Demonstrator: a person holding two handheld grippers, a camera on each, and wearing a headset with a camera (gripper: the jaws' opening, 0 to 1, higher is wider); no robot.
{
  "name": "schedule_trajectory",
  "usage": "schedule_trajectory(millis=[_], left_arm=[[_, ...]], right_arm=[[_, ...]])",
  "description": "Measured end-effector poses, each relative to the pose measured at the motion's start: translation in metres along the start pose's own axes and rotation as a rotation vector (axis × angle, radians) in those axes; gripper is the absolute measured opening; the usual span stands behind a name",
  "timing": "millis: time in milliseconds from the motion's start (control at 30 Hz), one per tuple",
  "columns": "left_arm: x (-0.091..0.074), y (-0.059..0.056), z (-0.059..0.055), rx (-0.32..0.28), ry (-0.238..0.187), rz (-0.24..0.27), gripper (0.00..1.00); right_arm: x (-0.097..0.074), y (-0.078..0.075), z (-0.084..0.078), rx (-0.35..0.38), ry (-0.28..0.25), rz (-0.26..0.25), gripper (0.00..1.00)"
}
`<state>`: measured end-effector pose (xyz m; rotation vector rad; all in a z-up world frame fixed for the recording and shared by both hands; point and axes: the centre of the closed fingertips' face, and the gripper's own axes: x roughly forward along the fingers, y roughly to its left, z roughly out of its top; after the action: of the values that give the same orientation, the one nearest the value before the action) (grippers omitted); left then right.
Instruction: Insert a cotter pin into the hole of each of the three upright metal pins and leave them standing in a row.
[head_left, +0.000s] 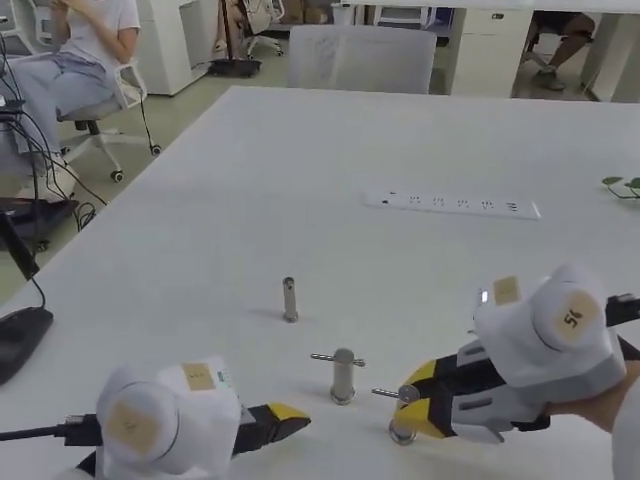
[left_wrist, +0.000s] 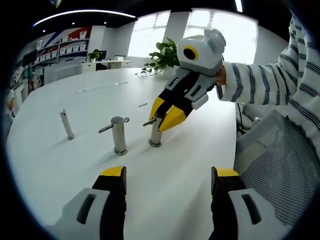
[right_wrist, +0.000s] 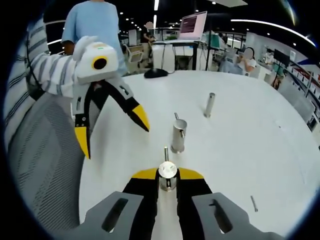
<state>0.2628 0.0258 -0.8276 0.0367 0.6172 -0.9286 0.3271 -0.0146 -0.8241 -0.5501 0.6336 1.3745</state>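
- The broad white workbench table (head_left: 300, 180) is cut off at the right and bottom of the head view. Open surface lies all round the pins, and its left edge is well apart from them.
- The left gripper (left_wrist: 169, 175), white with yellow-tipped black jaws, hovers near the row with its jaws spread wide, holding nothing. In the head view its own body hides most of its jaws.
- The right gripper (right_wrist: 168, 176) has its jaws clamped on the nearest grey metal pin (left_wrist: 156, 132), covering much of the shaft.
- A long white power strip (head_left: 452, 204) lies flat, well beyond the pins.
- The nearest grey metal pin, the middle metal pin (head_left: 343, 378) and the far slim metal pin (head_left: 290, 300) stand apart in a diagonal row, long axes upright.
- A thin cotter pin (head_left: 330, 357) lies level through the middle pin's top; a second cotter pin (head_left: 385, 393) sticks out sideways from the clamped pin.
- A tiny metal sliver (right_wrist: 254, 203) lies on the table, too small to identify.
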Motion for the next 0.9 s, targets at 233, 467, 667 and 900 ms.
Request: schedule_trajectory(millis=[233, 467, 667, 900], left_arm=[[-0.003, 0.004, 0.004, -0.006, -0.009, 0.01, 0.69], [-0.007, 0.008, 0.002, -0.02, -0.011, 0.024, 0.69], [-0.011, 0.012, 0.001, -0.027, -0.011, 0.04, 0.69], [-0.013, 0.017, -0.001, -0.032, -0.007, 0.055, 0.68]], right_arm=[[-0.001, -0.013, -0.001, -0.005, 0.001, -0.012, 0.12], [-0.004, -0.023, -0.002, -0.009, -0.001, -0.015, 0.12], [-0.006, -0.028, -0.004, -0.027, -0.001, 0.002, 0.12], [-0.006, -0.03, -0.005, -0.058, -0.009, 0.038, 0.12]])
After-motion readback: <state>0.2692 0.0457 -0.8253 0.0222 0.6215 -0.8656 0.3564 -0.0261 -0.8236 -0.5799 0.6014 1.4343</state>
